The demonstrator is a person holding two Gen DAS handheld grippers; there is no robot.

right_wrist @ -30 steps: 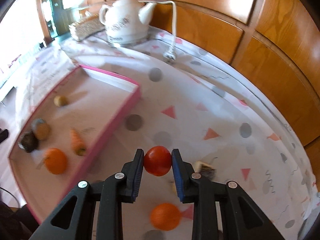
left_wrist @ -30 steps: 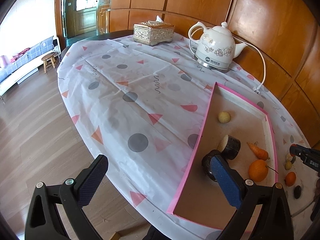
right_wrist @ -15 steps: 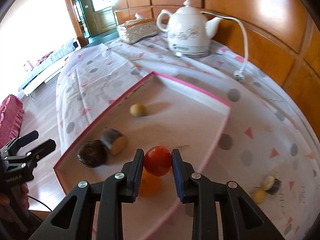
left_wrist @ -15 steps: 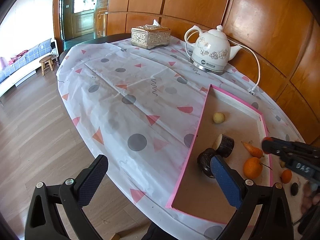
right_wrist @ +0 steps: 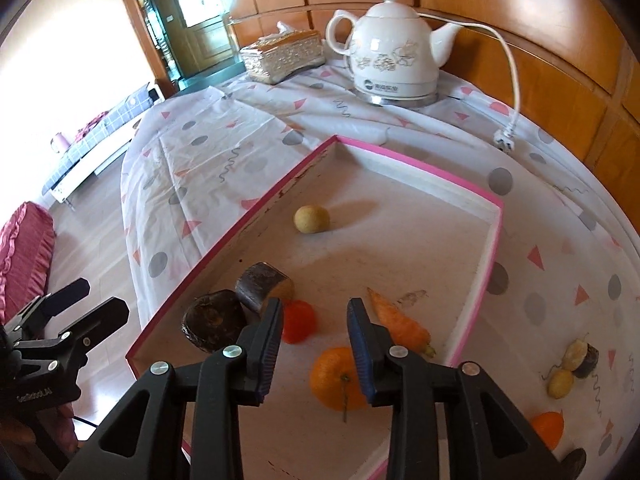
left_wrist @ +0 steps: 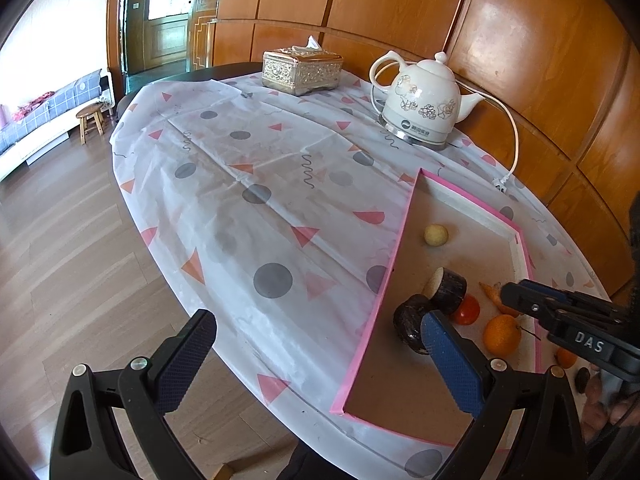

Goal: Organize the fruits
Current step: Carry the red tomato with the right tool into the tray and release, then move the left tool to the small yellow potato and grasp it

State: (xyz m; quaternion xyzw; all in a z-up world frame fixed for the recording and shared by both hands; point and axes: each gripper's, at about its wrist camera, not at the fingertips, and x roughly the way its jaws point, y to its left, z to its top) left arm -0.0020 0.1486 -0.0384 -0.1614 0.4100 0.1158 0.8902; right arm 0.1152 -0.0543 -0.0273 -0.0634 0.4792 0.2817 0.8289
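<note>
Over the pink-rimmed shallow tray [right_wrist: 494, 216], my right gripper [right_wrist: 316, 334] points down with its blue-padded jaws just eased apart and nothing pressed between them. The small red tomato [right_wrist: 298, 320] lies on the tray floor just beyond my left pad, close against it, blurred, no longer gripped. Beside the tomato, toward the tray's left rim, sit two dark brown cut cylinders [right_wrist: 240, 304]; to its other side lies an orange carrot [right_wrist: 400, 326], and nearer me a round orange with a thin stem [right_wrist: 334, 378]. A pale yellow ball-shaped fruit [right_wrist: 311, 219] rests farther up the tray. Outside the tray's right rim, small yellow and dark fruits [right_wrist: 574, 362] and another orange [right_wrist: 548, 426] wait on the patterned tablecloth [right_wrist: 224, 152]. My left gripper [left_wrist: 316, 356] hangs wide open by the tray's near corner, holding nothing.
</note>
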